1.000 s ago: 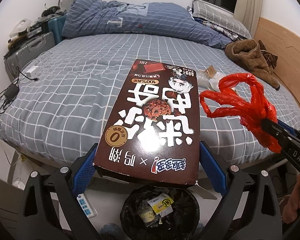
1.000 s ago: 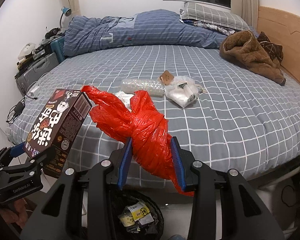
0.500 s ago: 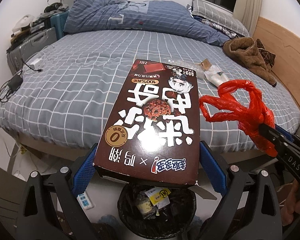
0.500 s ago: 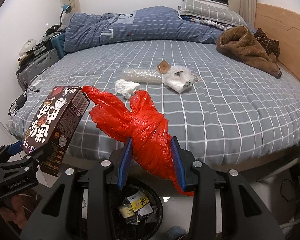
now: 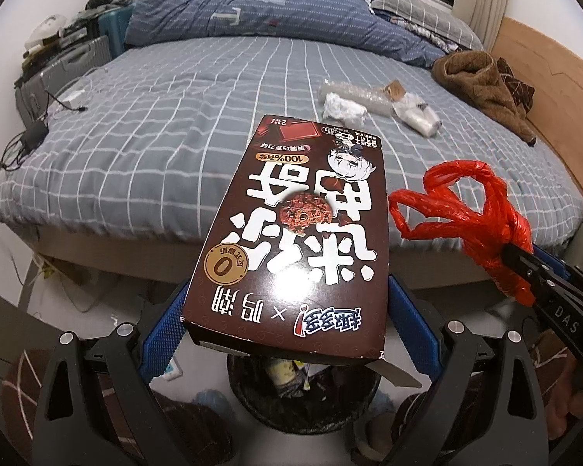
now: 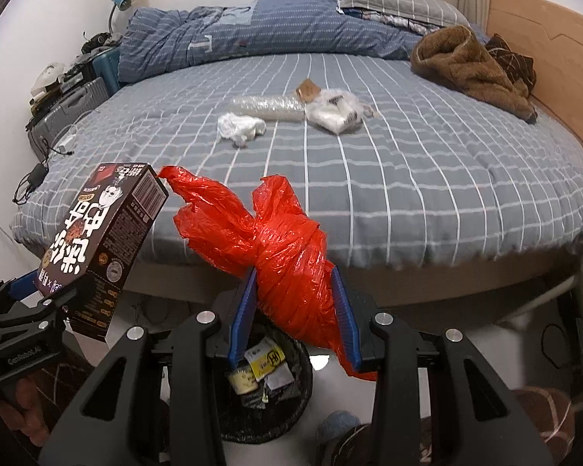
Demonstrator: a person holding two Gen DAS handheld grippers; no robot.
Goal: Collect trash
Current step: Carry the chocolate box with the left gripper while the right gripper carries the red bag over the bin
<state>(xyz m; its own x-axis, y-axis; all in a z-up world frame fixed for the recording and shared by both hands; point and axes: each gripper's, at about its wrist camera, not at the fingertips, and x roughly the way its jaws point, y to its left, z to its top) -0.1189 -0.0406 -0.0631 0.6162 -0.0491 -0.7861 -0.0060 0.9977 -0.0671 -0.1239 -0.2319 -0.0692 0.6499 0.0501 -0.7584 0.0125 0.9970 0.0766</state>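
Trash is held in both grippers above the black bin [image 6: 266, 396] on the floor. Left gripper [image 5: 287, 334] has its jaws closed on a brown box [image 5: 299, 233]. Right gripper [image 6: 295, 322] has its jaws squeezed on a red bag [image 6: 280, 256]. More wrappers [image 6: 332, 110] and a white tissue [image 6: 239, 126] lie on the bed [image 6: 408, 178].

We see a bed [image 6: 427, 178] in grey checked sheet, rumpled blue duvet [image 6: 252, 31] and pillow [image 6: 400, 4] at its head, brown fleece garment [image 6: 466, 66] by the right edge, crumpled white tissue [image 6: 239, 127], clear plastic roll [image 6: 268, 106], white wrapper [image 6: 336, 114] mid-bed
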